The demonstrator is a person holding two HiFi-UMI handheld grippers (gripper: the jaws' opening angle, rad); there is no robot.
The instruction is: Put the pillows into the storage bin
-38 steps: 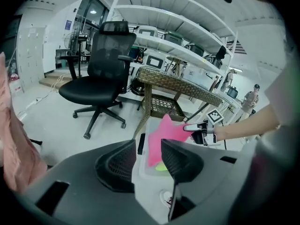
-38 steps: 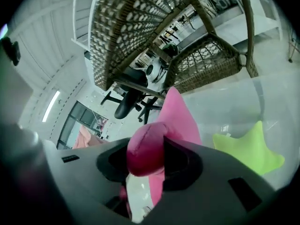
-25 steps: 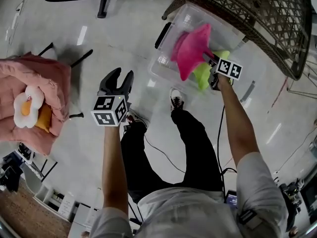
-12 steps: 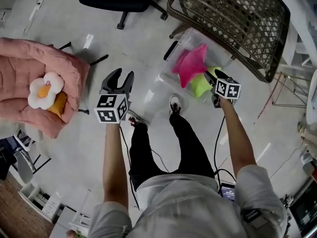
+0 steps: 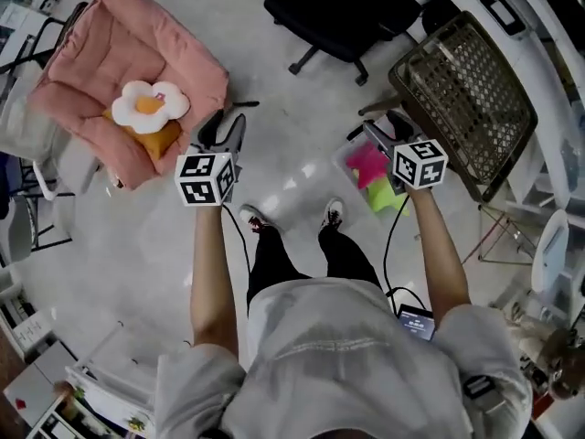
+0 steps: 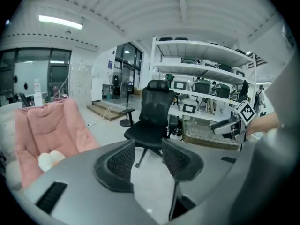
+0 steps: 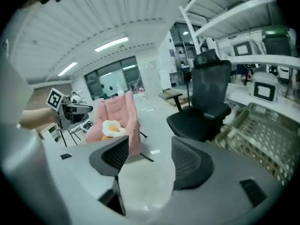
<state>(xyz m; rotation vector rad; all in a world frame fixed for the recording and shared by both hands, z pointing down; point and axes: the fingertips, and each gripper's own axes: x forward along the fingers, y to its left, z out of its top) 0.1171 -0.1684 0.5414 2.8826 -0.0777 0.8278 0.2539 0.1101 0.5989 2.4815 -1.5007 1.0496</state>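
Note:
In the head view a clear storage bin (image 5: 348, 165) stands on the floor ahead of the person's feet, holding a pink pillow (image 5: 367, 165) and a green pillow (image 5: 384, 196). My right gripper (image 5: 372, 132) hovers above the bin, open and empty; its own view shows bare jaws (image 7: 145, 156). A white flower pillow (image 5: 149, 105) with an orange centre lies on an orange pillow (image 5: 154, 138) on the pink padded chair (image 5: 87, 53). My left gripper (image 5: 225, 123) is just right of that chair, open with nothing between its jaws (image 6: 147, 154).
A black office chair (image 5: 343, 12) stands at the far middle. A wicker chair (image 5: 466, 90) is right behind the bin. White shelving with equipment (image 6: 206, 83) lines the far side. A cable runs over the floor near the person's shoes (image 5: 334, 213).
The pink pillow that was at my right gripper's tips now lies in the bin, and that gripper has lifted away. The view has swung toward the pink chair.

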